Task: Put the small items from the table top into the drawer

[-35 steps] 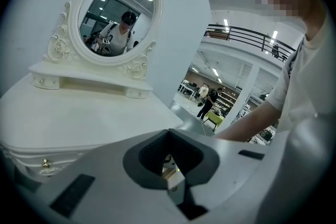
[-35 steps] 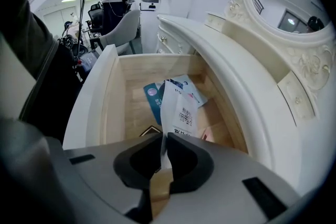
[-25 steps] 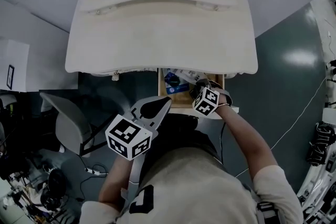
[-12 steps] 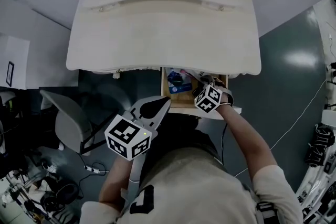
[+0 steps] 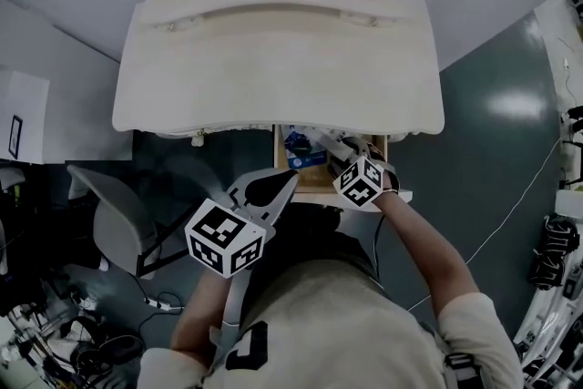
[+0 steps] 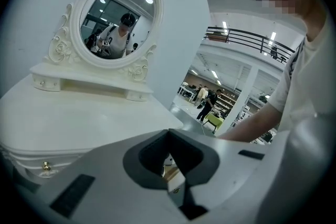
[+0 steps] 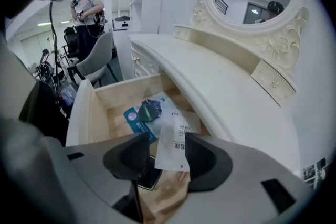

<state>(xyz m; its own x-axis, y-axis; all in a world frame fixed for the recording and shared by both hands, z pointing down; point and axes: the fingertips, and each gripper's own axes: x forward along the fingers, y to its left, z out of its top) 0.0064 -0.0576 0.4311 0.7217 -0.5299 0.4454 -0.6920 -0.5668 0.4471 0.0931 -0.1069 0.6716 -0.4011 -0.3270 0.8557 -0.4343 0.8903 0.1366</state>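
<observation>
Over the wooden drawer (image 7: 97, 113), right gripper (image 7: 166, 145) jaws just opened around a flat white sachet (image 7: 179, 134); left gripper (image 6: 168, 134) clenched.

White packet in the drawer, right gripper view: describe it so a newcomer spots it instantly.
Under the front edge of the cream dressing table, right of centre, a wooden drawer stands pulled out. Among the flat items inside, the white packet sits just right of a blue packet. It alone is plain white with black print.
</observation>
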